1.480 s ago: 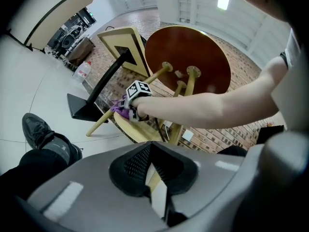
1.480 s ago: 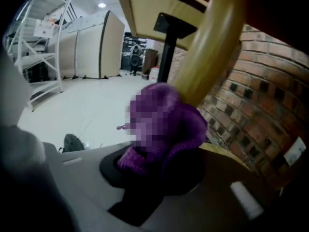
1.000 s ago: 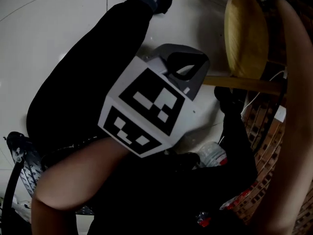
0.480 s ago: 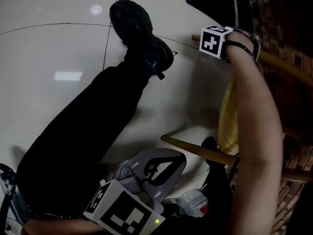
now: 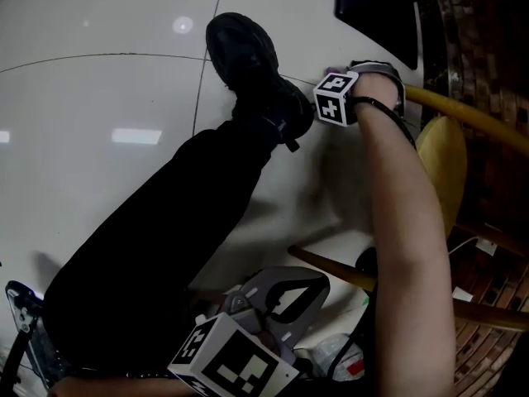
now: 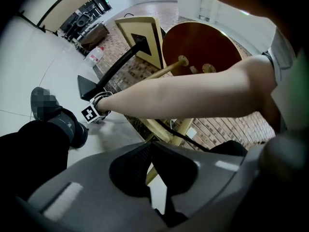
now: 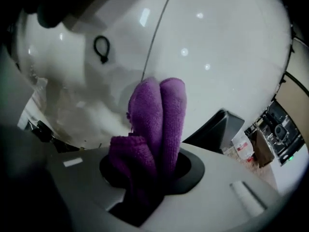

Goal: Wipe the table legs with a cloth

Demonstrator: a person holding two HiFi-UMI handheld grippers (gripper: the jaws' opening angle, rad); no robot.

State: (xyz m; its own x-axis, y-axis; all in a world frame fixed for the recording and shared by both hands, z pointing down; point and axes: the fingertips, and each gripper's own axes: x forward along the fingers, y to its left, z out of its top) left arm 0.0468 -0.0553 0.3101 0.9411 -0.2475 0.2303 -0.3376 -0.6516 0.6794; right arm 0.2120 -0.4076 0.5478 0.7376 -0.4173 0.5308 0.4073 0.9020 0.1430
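Down low, we pinch one purple cloth (image 7: 159, 115) in our right gripper (image 7: 153, 168), its jaws just closing tighter on it (beside one black shoe (image 5: 252, 64), near a wooden table leg (image 5: 463, 110)); our left gripper (image 6: 150, 151) is closed, empty.

The head view looks steeply down from above onto the white floor (image 5: 99, 73), a shoe (image 5: 252, 64) and the right forearm (image 5: 405, 222). The left gripper view sits low and looks nearly level across at that shoe, forearm and marker cube (image 5: 335, 98) — 3 things these 2 views share. The right gripper view hangs close over the floor, facing down — its purple cloth (image 7: 159, 115) fills the centre.
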